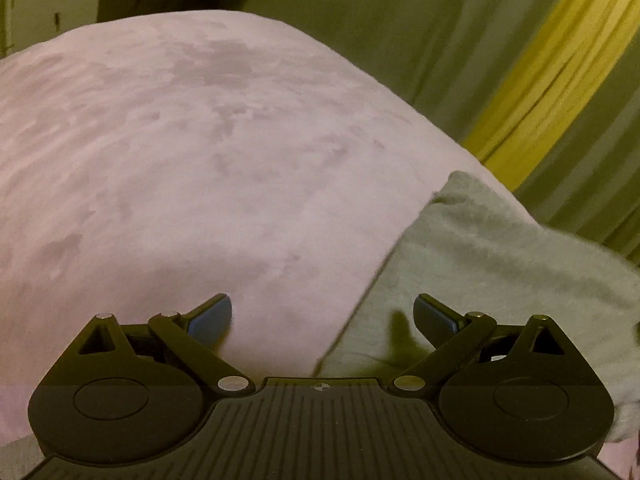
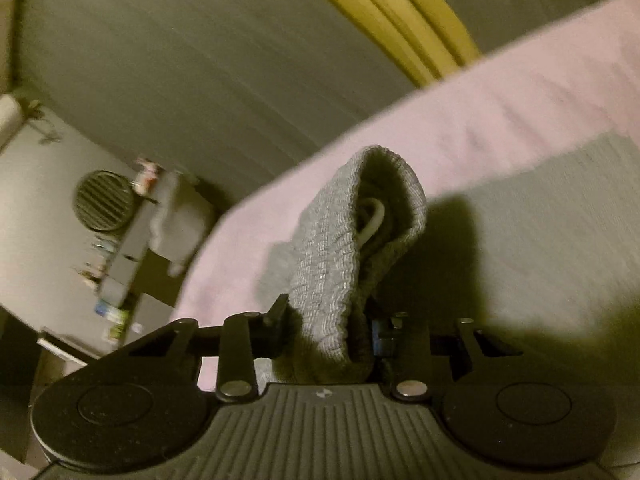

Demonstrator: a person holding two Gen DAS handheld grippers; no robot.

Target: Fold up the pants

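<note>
Setting: a home bedroom. A bed (image 1: 180,140) with a pink plush cover fills both views. Grey curtains (image 1: 400,40) with a yellow stripe (image 1: 540,80) hang behind it. A cluttered shelf (image 2: 120,264) and a round black vented fan or speaker (image 2: 105,201) stand at a white wall.

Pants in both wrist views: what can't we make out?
- Left wrist: most of the grey pants cut off by the right edge and hidden behind the left gripper.
- Right wrist: the fold inside the right gripper hidden by the waistband; the spread cloth motion-blurred, shadowed.
</note>
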